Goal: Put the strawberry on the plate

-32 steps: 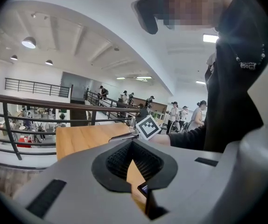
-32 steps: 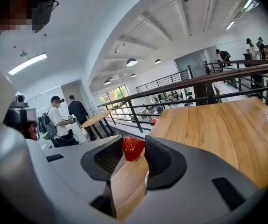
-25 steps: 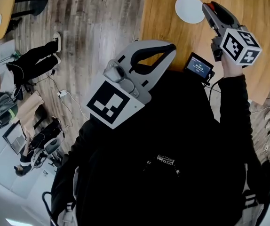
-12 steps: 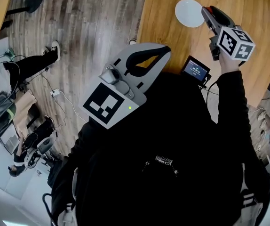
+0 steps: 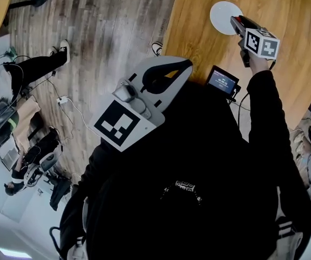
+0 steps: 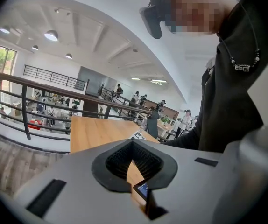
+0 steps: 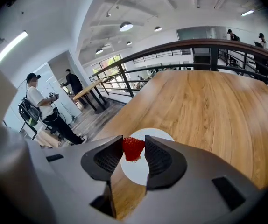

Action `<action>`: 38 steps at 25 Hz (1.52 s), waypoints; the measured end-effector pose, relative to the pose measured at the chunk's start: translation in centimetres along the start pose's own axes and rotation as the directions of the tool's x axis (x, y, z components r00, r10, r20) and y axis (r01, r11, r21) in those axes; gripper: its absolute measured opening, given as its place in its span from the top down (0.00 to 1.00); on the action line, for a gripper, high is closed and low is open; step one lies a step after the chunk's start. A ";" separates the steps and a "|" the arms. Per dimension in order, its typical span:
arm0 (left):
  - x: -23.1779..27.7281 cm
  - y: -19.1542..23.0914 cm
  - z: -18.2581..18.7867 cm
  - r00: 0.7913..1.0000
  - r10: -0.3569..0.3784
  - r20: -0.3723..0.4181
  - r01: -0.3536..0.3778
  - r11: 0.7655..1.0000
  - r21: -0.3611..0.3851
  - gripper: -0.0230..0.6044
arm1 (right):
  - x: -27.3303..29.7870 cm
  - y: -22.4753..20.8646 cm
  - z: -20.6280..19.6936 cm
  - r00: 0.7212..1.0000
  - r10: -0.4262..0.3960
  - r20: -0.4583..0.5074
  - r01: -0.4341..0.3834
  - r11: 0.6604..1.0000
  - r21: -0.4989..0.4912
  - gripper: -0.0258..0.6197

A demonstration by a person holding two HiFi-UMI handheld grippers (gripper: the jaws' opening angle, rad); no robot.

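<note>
A red strawberry (image 7: 133,148) sits clamped between the tips of my right gripper (image 7: 134,149), which is shut on it. It hangs over the near part of a white plate (image 7: 143,167) on the wooden table (image 7: 208,106). From the head view, the right gripper (image 5: 237,21) reaches to the plate (image 5: 224,16) at the table's far side. My left gripper (image 5: 169,72) is held close to the body over the table's near edge, its jaws together with nothing in them; the left gripper view shows the same shut tips (image 6: 133,146).
A small screen device (image 5: 222,82) lies at the table's near edge, below the right arm. Left of the table is wood-plank floor (image 5: 101,31). A railing (image 7: 204,48) runs behind the table. People stand far off at the left.
The right gripper has moved forward with the strawberry, from beside the plate to over its near edge. The left gripper has stayed near the body.
</note>
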State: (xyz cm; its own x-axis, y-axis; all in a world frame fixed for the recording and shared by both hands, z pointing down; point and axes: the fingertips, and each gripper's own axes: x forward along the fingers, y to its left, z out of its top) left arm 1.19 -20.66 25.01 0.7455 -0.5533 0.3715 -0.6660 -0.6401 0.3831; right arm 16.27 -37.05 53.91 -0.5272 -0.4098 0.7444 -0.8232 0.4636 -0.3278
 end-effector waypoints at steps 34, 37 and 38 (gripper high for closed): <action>-3.6 1.6 3.9 0.991 -0.031 0.129 0.031 1.000 -0.001 0.97 | -1.5 -1.5 -0.9 0.994 -0.106 -0.029 0.106 0.994 0.003 0.75; -2.5 1.2 5.4 0.985 -0.083 0.153 0.078 0.996 0.035 0.97 | -5.0 -1.2 -0.9 0.996 -0.088 0.003 0.088 0.994 -0.064 0.85; -1.9 1.2 5.4 0.983 -0.101 0.153 0.095 0.995 0.041 0.96 | -6.2 -1.0 -0.9 0.997 -0.074 0.021 0.075 0.994 -0.073 0.89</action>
State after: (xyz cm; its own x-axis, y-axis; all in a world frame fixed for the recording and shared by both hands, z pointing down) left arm -0.85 -23.30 20.18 0.8039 -0.5610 0.1975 -0.5901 -0.7111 0.3821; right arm 20.58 -34.32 50.15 -0.4692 -0.4593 0.7542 -0.8429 0.4878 -0.2273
